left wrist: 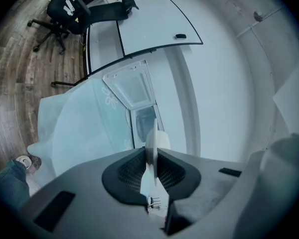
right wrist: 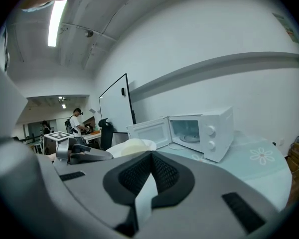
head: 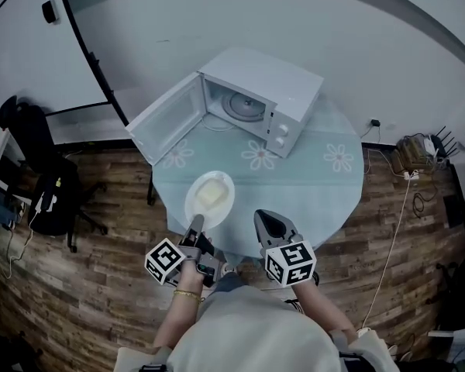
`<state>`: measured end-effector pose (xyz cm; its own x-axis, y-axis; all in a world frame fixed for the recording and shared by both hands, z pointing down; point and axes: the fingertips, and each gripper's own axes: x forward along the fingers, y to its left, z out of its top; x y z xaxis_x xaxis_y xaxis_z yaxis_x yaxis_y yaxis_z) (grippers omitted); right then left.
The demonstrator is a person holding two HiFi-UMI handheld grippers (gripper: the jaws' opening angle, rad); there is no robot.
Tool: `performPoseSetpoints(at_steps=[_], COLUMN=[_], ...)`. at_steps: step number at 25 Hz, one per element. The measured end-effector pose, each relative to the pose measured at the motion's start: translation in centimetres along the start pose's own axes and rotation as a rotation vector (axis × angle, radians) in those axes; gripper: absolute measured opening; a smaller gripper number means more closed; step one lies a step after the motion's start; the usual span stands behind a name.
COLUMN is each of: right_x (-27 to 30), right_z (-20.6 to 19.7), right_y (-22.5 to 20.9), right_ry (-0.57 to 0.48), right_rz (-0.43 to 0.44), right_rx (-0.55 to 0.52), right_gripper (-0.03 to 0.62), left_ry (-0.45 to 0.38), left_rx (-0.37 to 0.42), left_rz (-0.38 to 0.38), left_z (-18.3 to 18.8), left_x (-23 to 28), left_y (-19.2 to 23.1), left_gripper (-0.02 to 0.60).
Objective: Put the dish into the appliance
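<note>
A white plate (head: 210, 198) with a pale yellow lump of food on it hangs over the near part of the round table (head: 318, 188). My left gripper (head: 195, 222) is shut on its near rim. In the left gripper view the plate (left wrist: 155, 141) shows edge-on, pinched between the pads of the left gripper (left wrist: 152, 159). The white microwave (head: 260, 103) stands at the table's far side, its door (head: 167, 118) swung open to the left and its glass turntable bare. To the right of the plate my right gripper (head: 270, 220) is shut on nothing; its view shows the plate (right wrist: 132, 147) and microwave (right wrist: 199, 131) ahead.
A black office chair (head: 54, 196) stands left of the table on the wood floor. Cables and a power strip (head: 415, 165) lie at the right by the wall. A whiteboard (right wrist: 120, 106) and people at a desk (right wrist: 77, 122) are far off.
</note>
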<state>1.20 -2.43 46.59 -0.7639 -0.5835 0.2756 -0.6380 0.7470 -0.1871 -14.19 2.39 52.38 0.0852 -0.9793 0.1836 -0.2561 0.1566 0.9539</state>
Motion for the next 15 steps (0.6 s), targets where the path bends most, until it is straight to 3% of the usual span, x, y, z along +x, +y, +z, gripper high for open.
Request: performPoseSetpoints(at_steps=[15], right_x=[9.9], right_z=[2.5], right_y=[-3.4], right_ry=[0.005], right_rz=[-0.098], right_rx=[0.030], right_gripper=[0.005], left_ry=[0.112], left_rx=[0.007], left_rz=[-0.013], left_z=[6.7], left_x=[10.8], left_y=[0.4], left_gripper=[0.048])
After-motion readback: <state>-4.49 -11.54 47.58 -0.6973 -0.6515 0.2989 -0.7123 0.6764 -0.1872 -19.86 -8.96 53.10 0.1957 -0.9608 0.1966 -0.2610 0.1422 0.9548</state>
